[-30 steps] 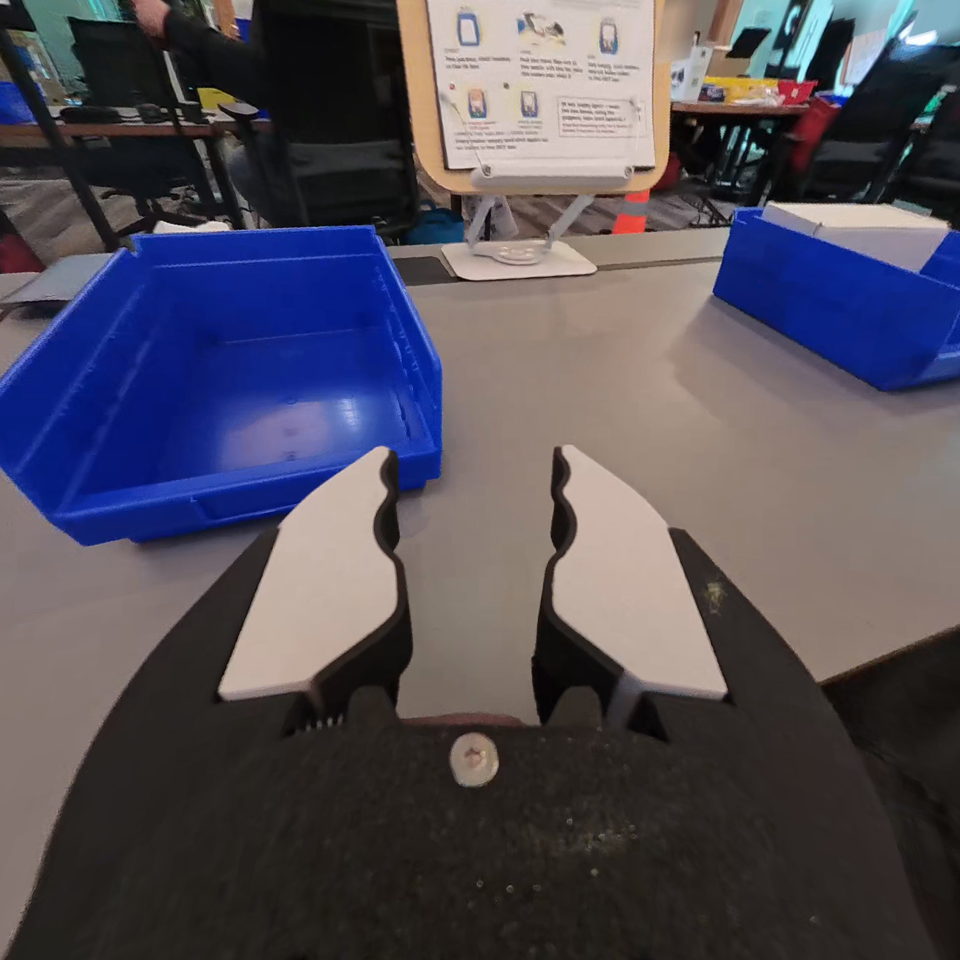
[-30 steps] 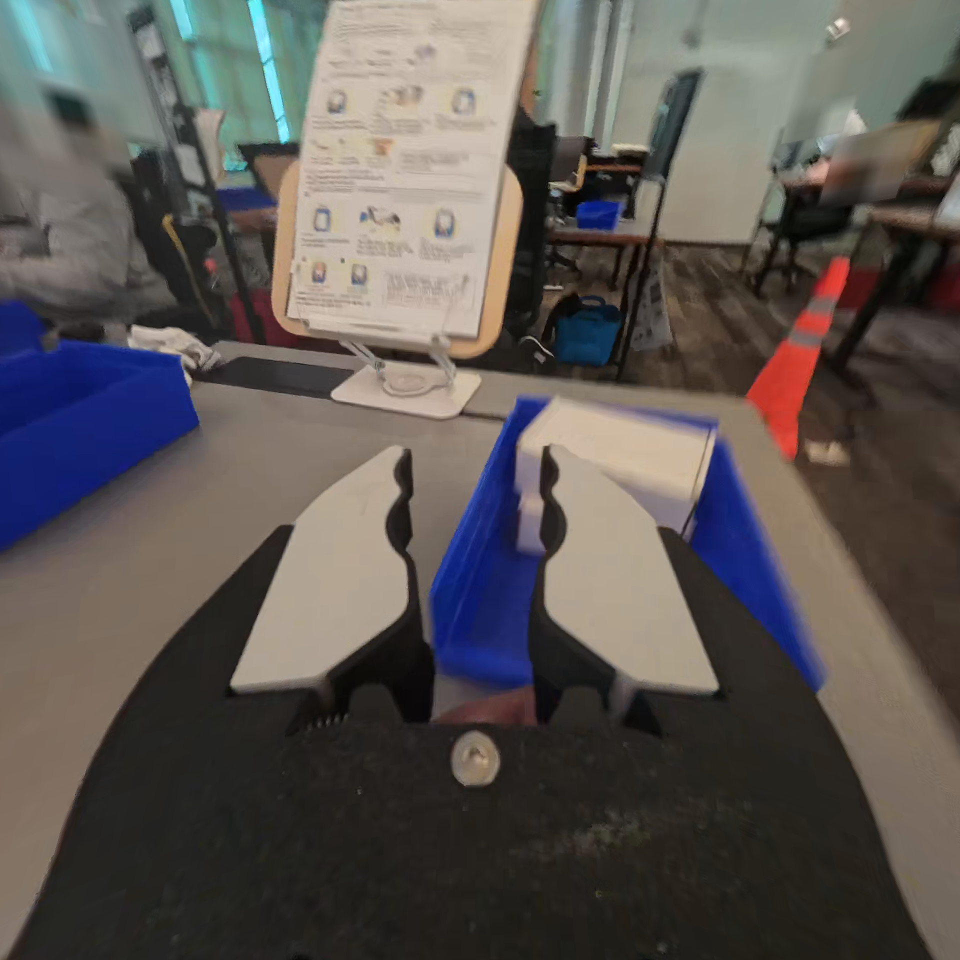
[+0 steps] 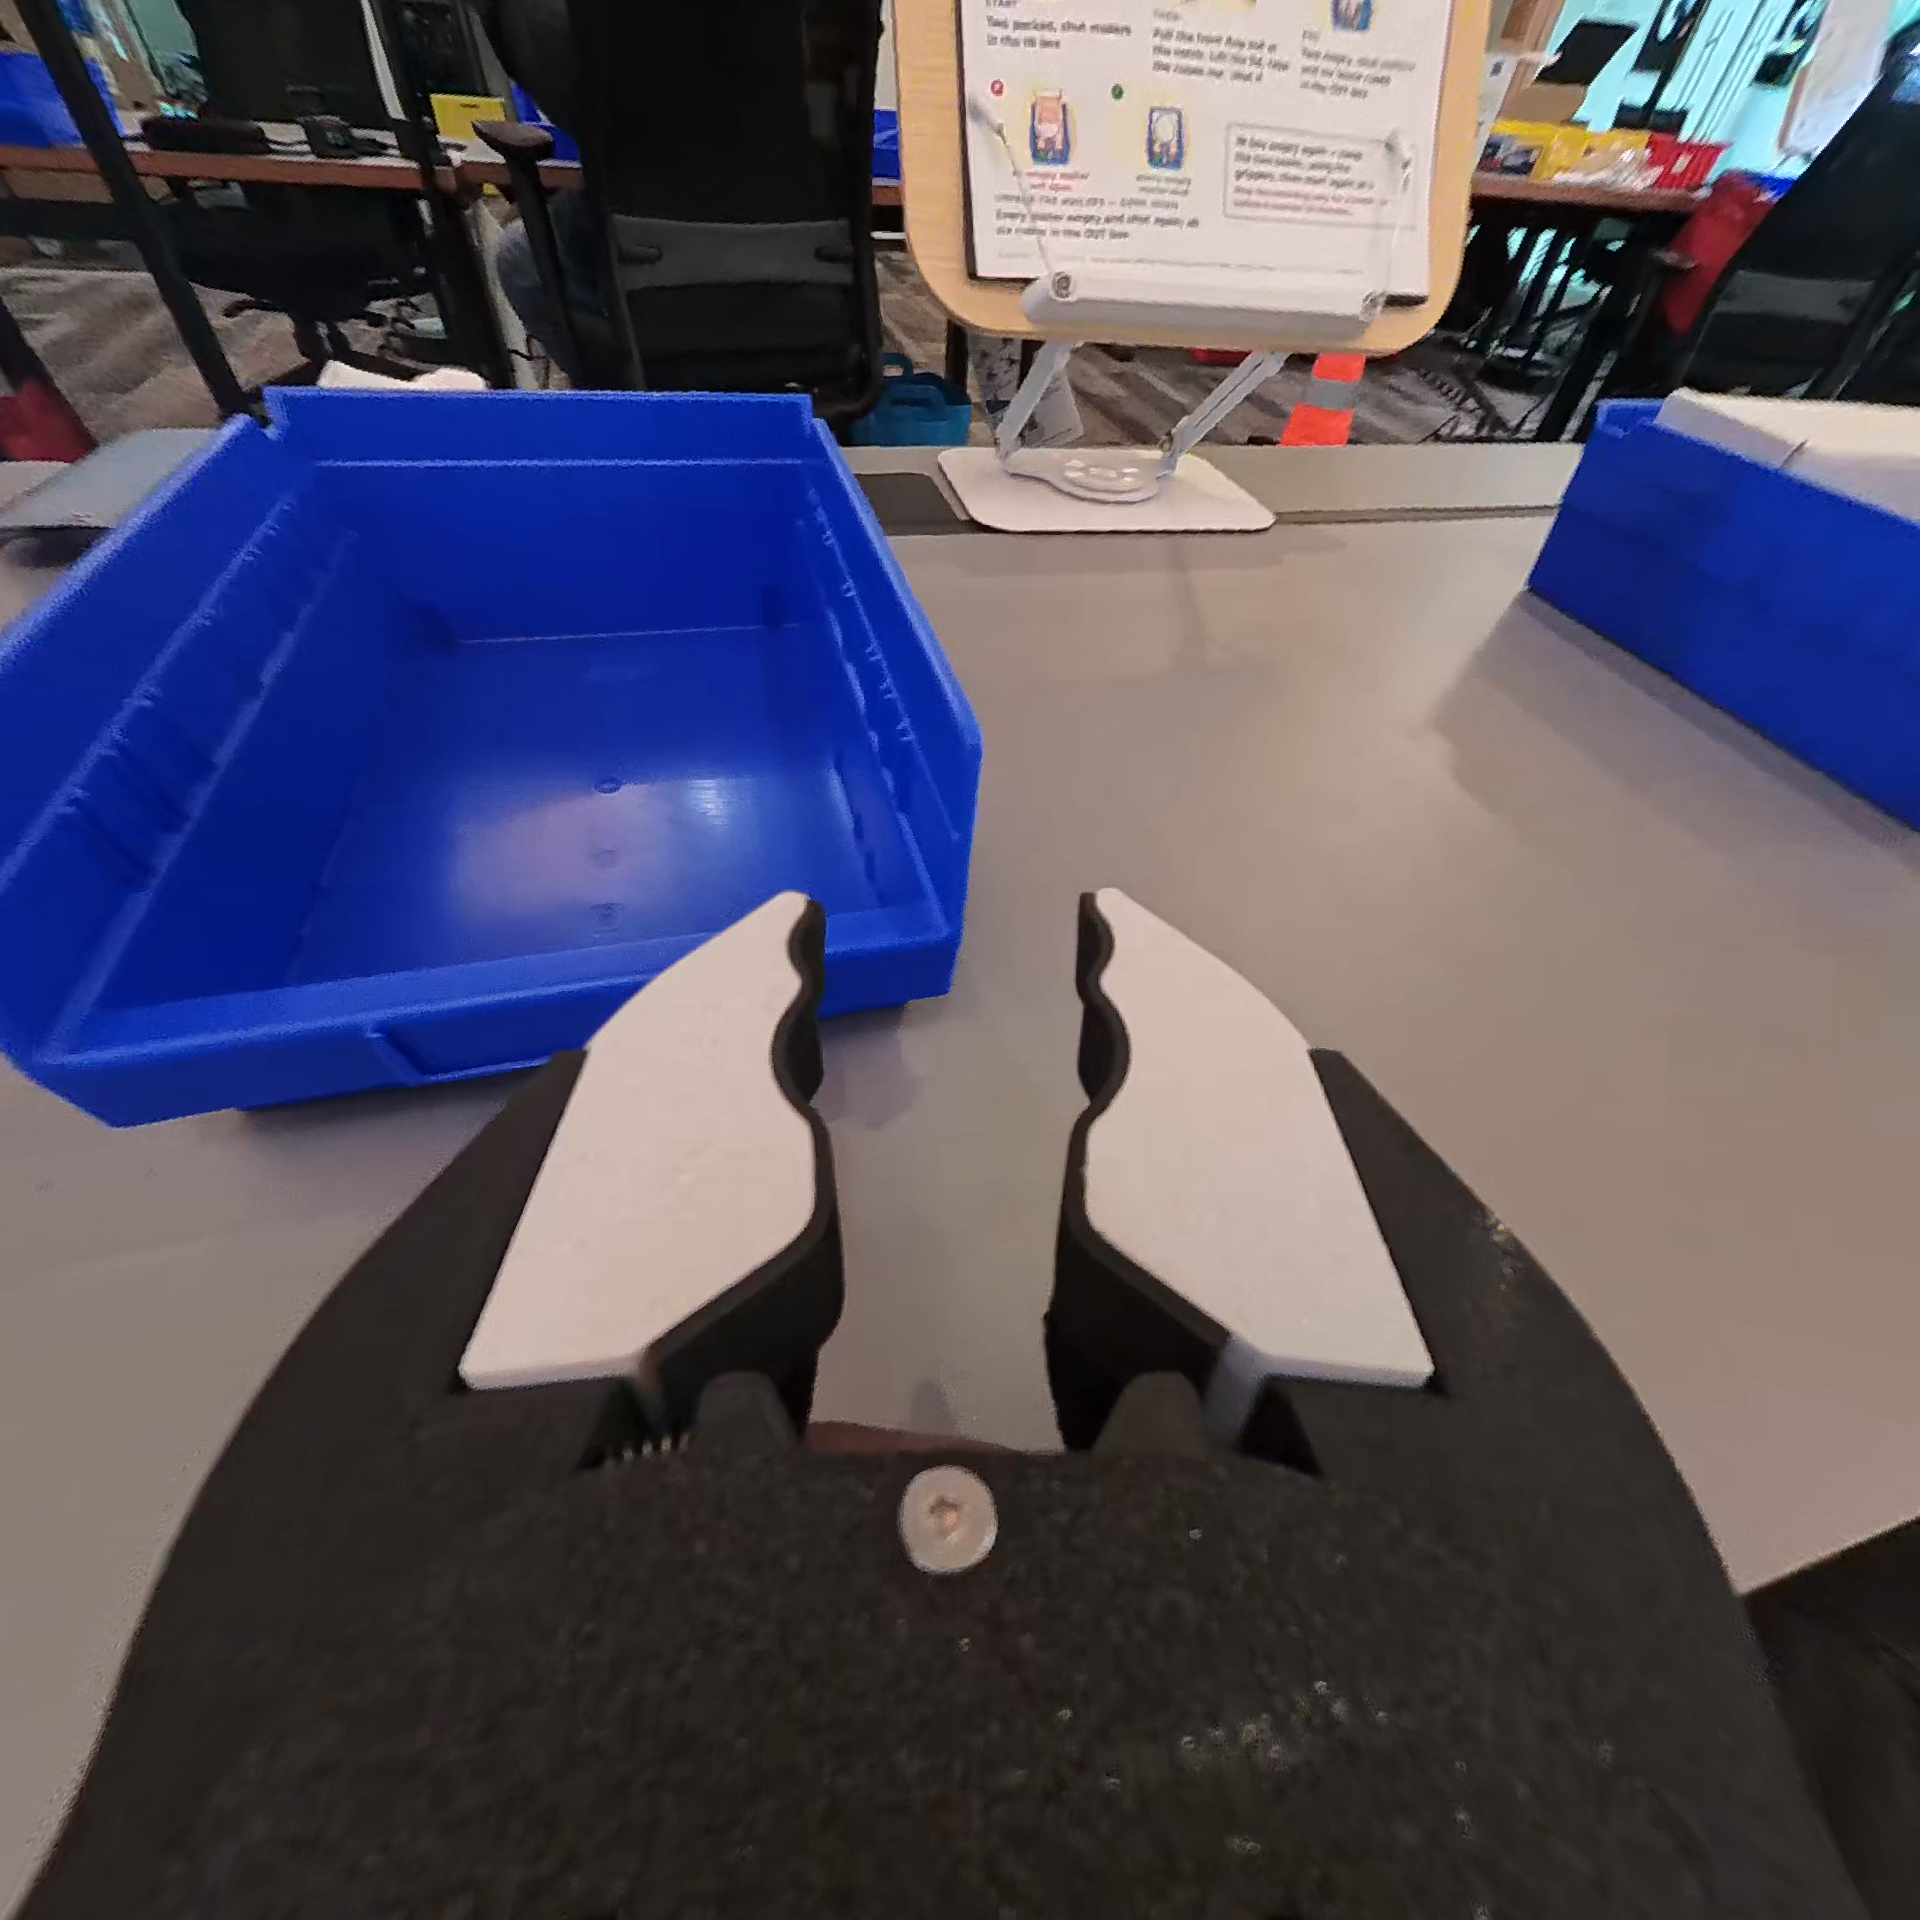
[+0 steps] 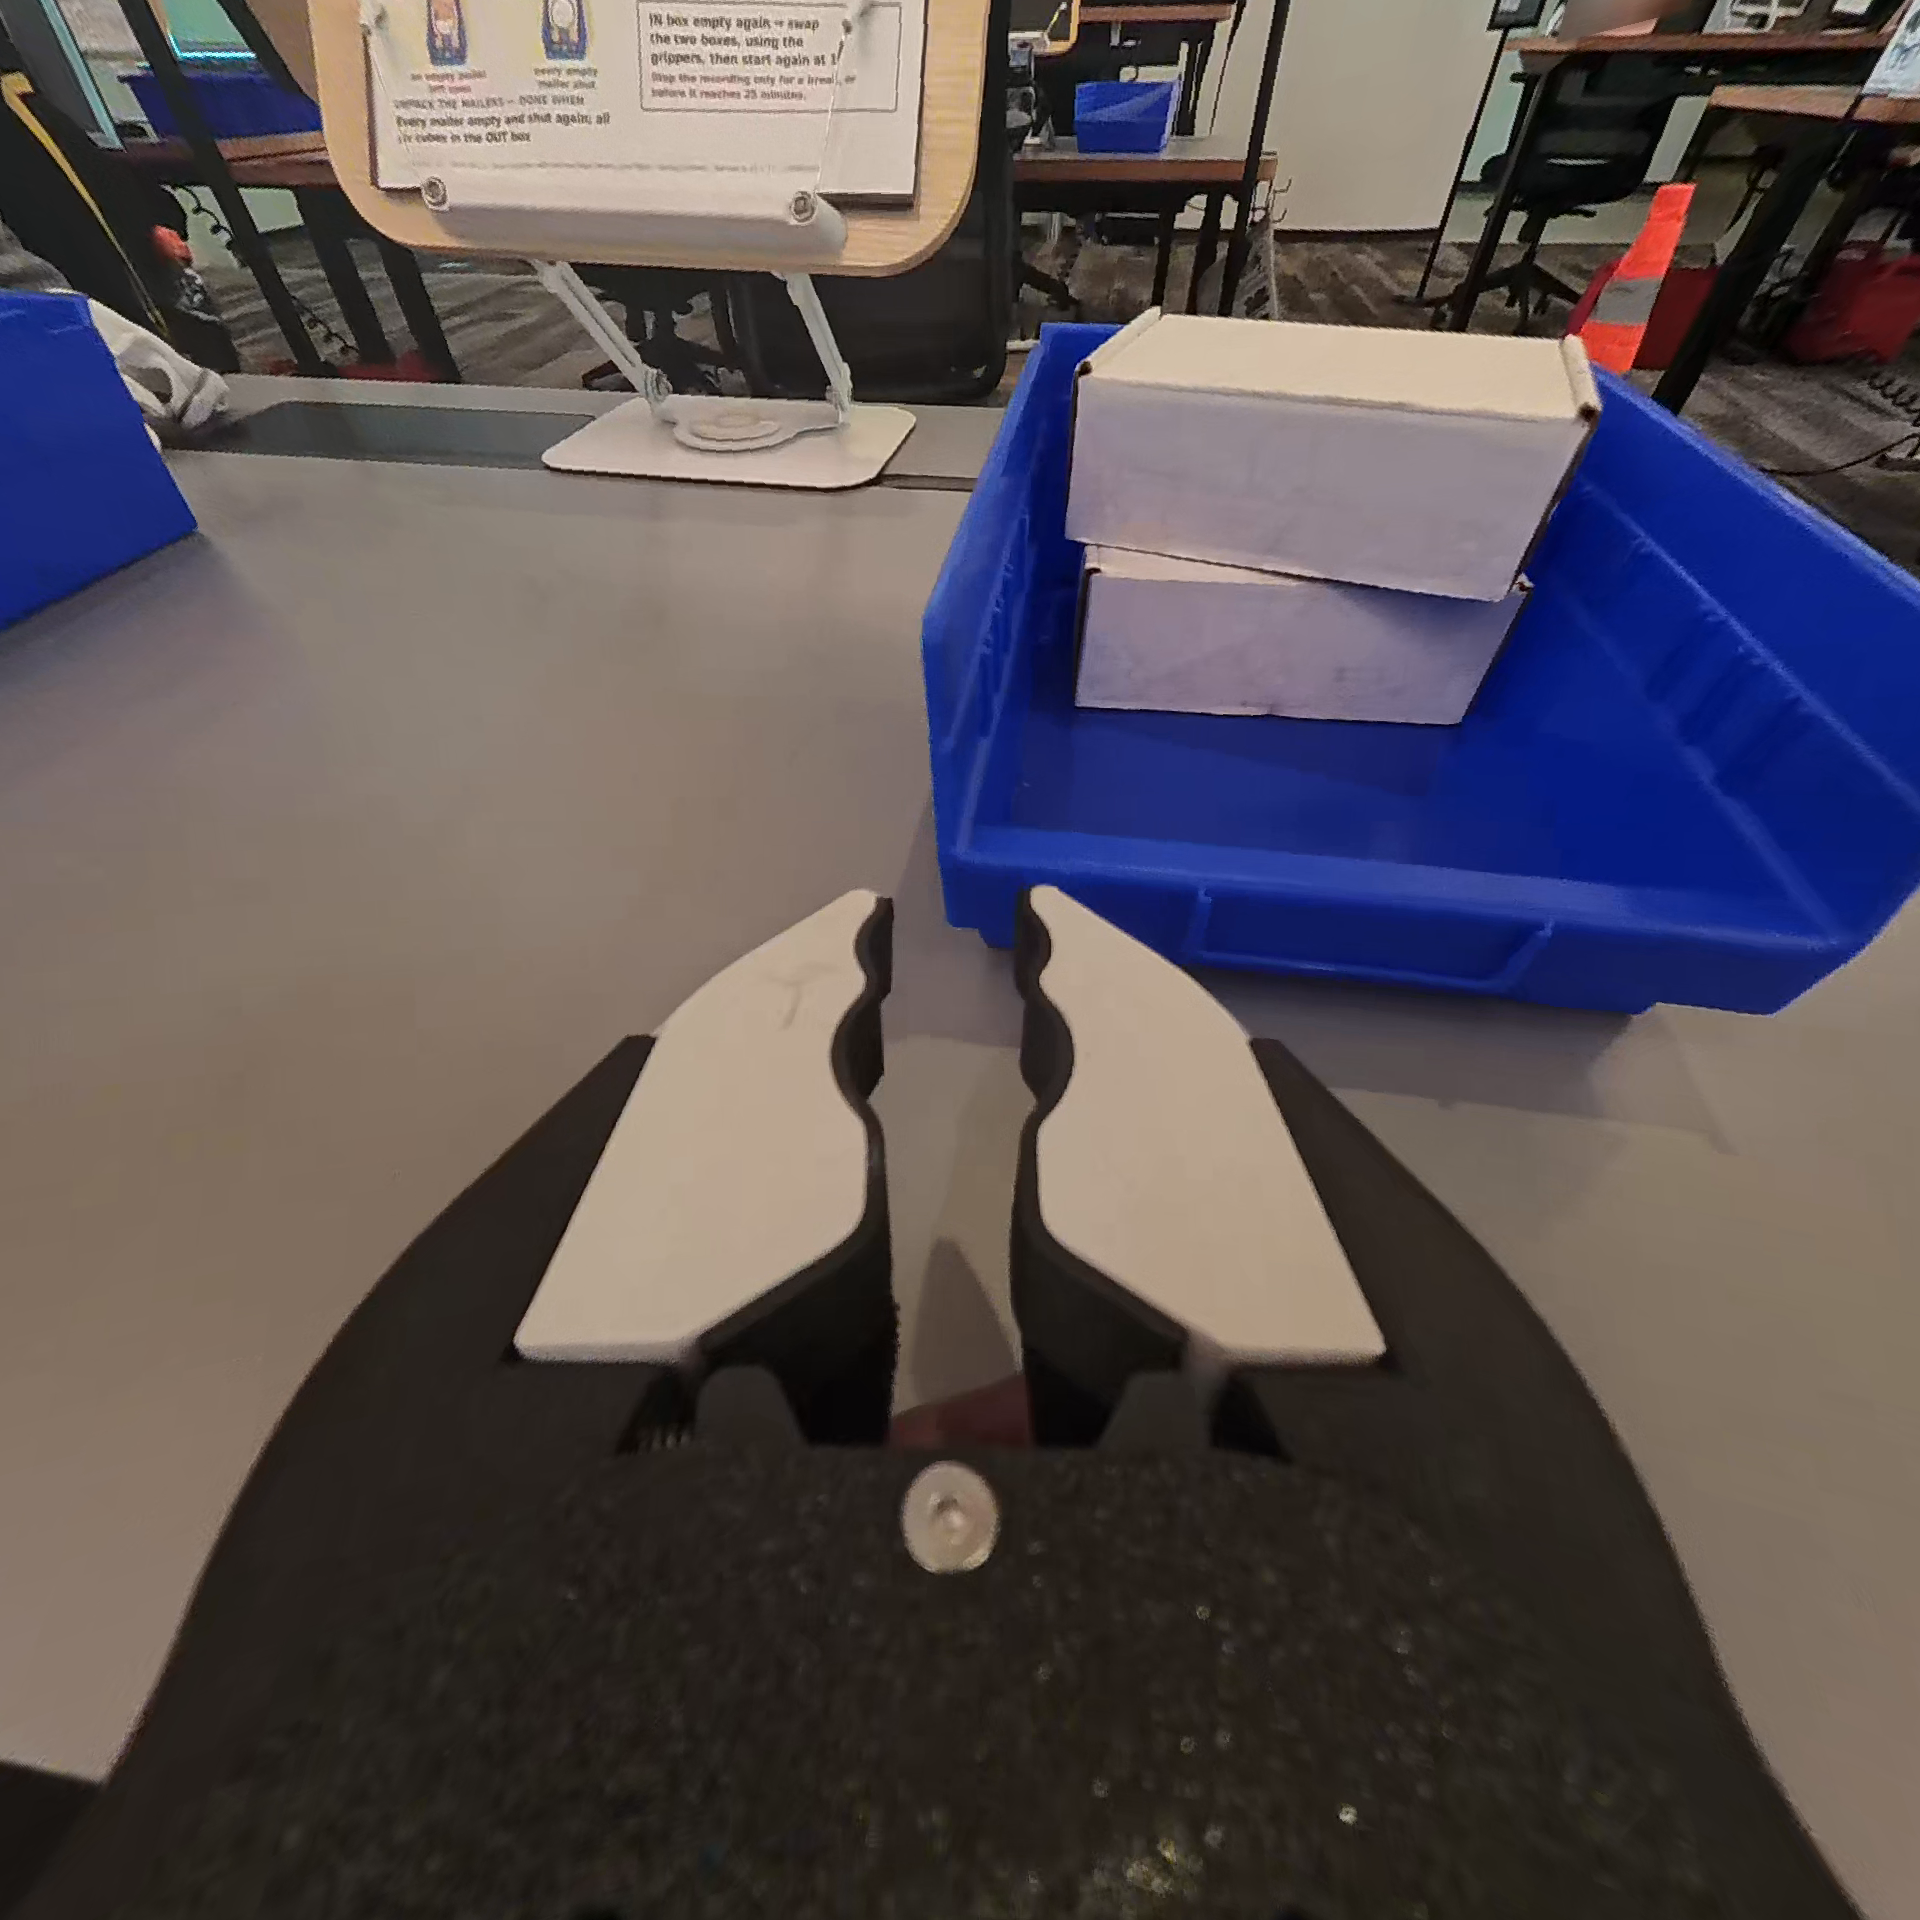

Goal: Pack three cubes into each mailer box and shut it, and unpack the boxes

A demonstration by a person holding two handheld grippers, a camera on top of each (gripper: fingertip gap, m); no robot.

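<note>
Both mailer boxes (image 4: 1320,488) sat shut, stacked in the bin (image 4: 1714,727) at two o'clock; both tongs parted, empty; unpacking unstarted.

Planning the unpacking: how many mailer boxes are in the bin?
2, stacked at the bin's back: top box askew on the lower box. None seen elsewhere.

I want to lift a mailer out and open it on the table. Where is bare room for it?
The grey table lies bare between the empty blue bin and the bin holding two stacked mailer boxes, in front of the sign stand. That right bin is crowded at its back.
</note>
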